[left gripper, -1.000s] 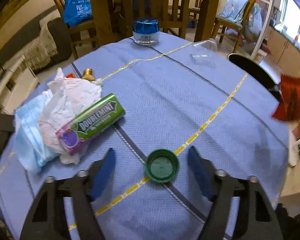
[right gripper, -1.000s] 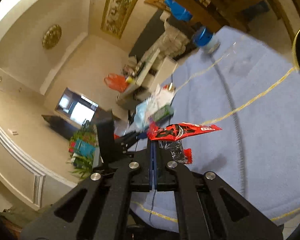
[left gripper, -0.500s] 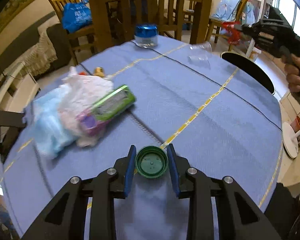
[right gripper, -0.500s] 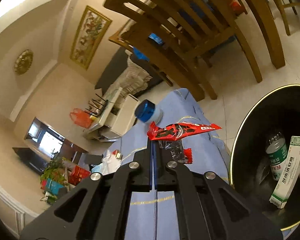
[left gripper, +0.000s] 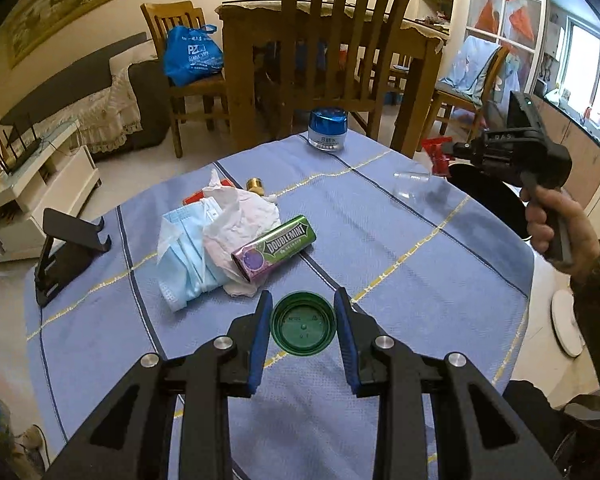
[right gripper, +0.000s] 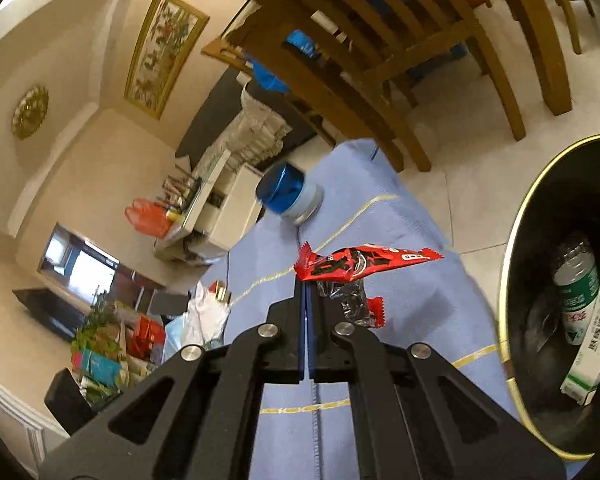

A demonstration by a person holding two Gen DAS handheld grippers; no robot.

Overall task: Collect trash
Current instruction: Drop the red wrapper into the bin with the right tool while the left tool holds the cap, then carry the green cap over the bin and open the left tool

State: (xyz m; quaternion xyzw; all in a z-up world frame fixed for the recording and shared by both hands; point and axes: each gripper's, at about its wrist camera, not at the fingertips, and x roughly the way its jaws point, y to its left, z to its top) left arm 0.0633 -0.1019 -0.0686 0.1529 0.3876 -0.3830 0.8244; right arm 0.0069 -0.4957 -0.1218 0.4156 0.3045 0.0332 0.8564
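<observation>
Trash on this table is what I am clearing, and I take the black bin point(right gripper: 516, 240) as my landmark, standing on the floor just past the table's edge. My right gripper point(right gripper: 305, 280) is clenched flat on one end of a red snack wrapper point(right gripper: 364, 262), jaws fully together, because a thin foil only stays put when pinched at the edge; the rest of it sticks out sideways toward the bin. I hold it over the blue tablecloth point(right gripper: 420, 320), near the bin's gold rim but not yet above the opening, so I judge letting go here would drop it on the cloth. Inside the bin lie a green-labelled bottle point(right gripper: 576, 280) and a white-and-green box point(right gripper: 596, 332).

My left gripper point(left gripper: 302, 316) grasps a green bottle cap point(left gripper: 303, 329), pads pressed on opposite sides of its rim, open side facing the camera (a round rim gives two good faces to squeeze). It sits well away from the bin, across the table, and I cannot tell whether it is lifted clear of the cloth.

Farther from the bin than the cap, a gum pack point(left gripper: 275, 247), crumpled tissue point(left gripper: 240, 216) and a blue face mask point(left gripper: 184, 256) lie heaped together, touching, waiting for later trips. A blue-lidded jar point(left gripper: 327, 128) stands at the table's far edge.
</observation>
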